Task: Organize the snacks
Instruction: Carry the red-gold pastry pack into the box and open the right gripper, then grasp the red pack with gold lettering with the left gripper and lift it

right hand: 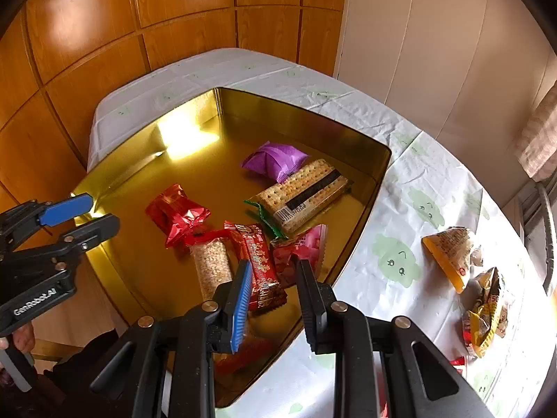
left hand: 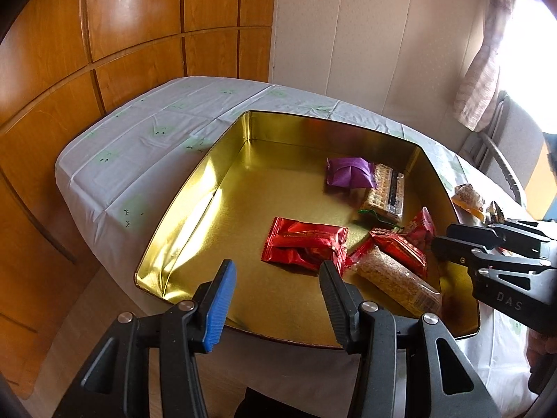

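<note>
An open gold tin (left hand: 195, 205) (right hand: 369, 191) holds several snacks. Among them are a purple packet (right hand: 275, 160), a cracker pack (right hand: 306, 191), a red packet (left hand: 306, 244) (right hand: 177, 212), a grain bar (right hand: 212, 268), a red bar (right hand: 257, 257) and a pink-red packet (right hand: 306, 244). My right gripper (right hand: 275, 264) (left hand: 435, 244) hovers over the tin's near right corner, above the red bar. Its jaws stand slightly apart and nothing is pinched between them. My left gripper (left hand: 276, 266) (right hand: 99, 214) is open and empty above the tin's near left edge.
Outside the tin, on the white tablecloth (right hand: 393, 230), lie an orange-yellow packet (right hand: 449, 254) (left hand: 468, 198) and a yellow packet (right hand: 487, 313). Wooden panelling (left hand: 132, 17) stands behind the table. A chair frame (left hand: 501, 163) and a curtain (left hand: 484, 80) are at the right.
</note>
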Demonstrator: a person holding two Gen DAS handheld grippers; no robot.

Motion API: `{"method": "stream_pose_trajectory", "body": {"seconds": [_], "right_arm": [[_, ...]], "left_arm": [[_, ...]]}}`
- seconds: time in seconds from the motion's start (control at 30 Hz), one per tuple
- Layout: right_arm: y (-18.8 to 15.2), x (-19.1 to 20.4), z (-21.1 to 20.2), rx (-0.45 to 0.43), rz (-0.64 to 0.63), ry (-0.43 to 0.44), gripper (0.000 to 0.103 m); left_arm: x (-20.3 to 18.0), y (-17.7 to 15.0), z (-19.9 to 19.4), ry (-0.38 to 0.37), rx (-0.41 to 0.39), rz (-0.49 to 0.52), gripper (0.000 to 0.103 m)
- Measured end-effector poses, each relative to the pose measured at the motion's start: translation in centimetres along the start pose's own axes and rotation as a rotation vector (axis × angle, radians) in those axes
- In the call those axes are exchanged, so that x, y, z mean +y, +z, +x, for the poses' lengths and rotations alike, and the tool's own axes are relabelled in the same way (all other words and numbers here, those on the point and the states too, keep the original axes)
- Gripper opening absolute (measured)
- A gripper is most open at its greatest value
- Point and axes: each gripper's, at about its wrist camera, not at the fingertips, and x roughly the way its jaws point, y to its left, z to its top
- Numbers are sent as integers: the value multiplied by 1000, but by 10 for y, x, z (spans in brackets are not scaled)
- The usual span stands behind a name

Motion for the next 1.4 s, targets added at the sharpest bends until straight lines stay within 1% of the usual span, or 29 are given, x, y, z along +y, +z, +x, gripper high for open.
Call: {"method": "stream_pose_trajectory", "body": {"seconds": [0.27,0.47,0.67,0.77,0.97,1.1,1.27,1.4], "right_arm": [[-7,-1,-19,-33,18,-2,30],[-17,-11,-33,-52,53,0,31],[-30,-30,-48,-64,84,-39,31],[-39,-46,-57,-67,107,-69,34],[-62,-88,-69,-39,159,-127,34],[-82,-121,-77,-8,196,-196,34],[-109,-168,-87,47,254,-272,35],[-131,-202,-85,117,270,-288,38]], "left_arm": [[-6,0,-6,2,-7,16,51],[-11,-1,-8,-1,-8,36,51],[-21,-1,-11,-9,-15,71,51],[-26,-2,-12,-18,-14,85,51],[-37,-4,-14,-38,-18,124,51],[-48,-5,-16,-60,-24,165,51],[-70,-8,-19,-111,-21,239,51],[-92,-11,-22,-181,-12,306,58]]}}
